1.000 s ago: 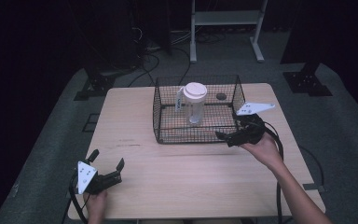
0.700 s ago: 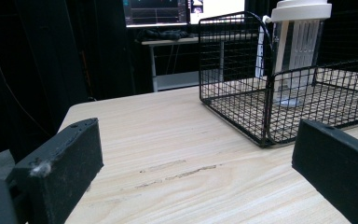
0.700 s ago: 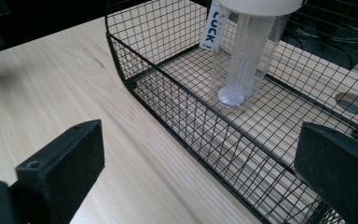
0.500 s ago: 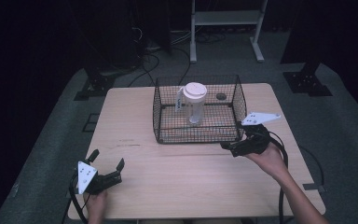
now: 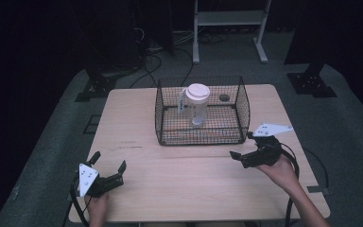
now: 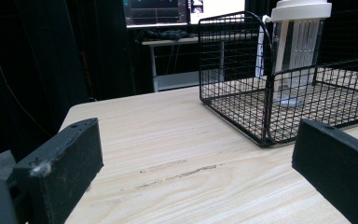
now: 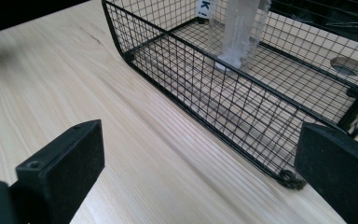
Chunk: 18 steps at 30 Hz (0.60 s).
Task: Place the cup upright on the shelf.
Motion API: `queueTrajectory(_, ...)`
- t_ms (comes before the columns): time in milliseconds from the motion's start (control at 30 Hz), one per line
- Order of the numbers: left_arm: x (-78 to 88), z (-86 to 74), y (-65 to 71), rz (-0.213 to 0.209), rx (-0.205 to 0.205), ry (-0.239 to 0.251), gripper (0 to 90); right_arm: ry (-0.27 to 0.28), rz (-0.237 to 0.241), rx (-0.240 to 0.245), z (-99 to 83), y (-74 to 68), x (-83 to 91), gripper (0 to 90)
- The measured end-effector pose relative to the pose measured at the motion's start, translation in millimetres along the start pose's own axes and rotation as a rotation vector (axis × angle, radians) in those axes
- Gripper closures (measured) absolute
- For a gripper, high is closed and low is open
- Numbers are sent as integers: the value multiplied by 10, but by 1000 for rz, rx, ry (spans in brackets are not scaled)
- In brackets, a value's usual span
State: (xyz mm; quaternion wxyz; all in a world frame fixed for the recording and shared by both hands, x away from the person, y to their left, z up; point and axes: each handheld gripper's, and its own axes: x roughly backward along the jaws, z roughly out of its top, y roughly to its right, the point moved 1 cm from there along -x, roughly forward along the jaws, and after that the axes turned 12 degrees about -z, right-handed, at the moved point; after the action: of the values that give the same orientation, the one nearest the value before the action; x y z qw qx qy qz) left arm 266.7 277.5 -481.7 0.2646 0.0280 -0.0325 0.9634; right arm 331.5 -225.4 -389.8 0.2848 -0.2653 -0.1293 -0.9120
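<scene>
— Where was the bottle [image 5: 197,104], and how did it stand?

— Upright inside the wire basket [image 5: 170,135], long axis vertical, white lid on top, its base on the mesh floor. It stood left of the basket's middle, toward the far side. A white tag hung at its left side near the lid. In the left gripper view the bottle [image 6: 297,46] rose above the basket's [image 6: 242,114] rim.

— Anything else in the basket?

— A small dark round thing [image 5: 224,98] lay near the far right corner; I couldn't tell what it was.

— And the basket itself?

— It sat on the far half of the wooden table [image 5: 189,175], about centred left to right.

— The claws?

— The right gripper [image 5: 246,147] was held just off the basket's near right corner, jaws spread wide, holding nothing and pointing left along the near wall. In its own view the basket [image 7: 205,100] ran between the jaws, clear of both. The left gripper [image 5: 108,164] sat near the near left corner of the table, well apart from the basket, jaws also wide and empty.
</scene>
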Motion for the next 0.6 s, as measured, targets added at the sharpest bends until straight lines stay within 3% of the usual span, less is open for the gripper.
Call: queueTrajectory(600,-1,0,1,1,-2,0,9,-6,0,-35,-291,-11,66,10)
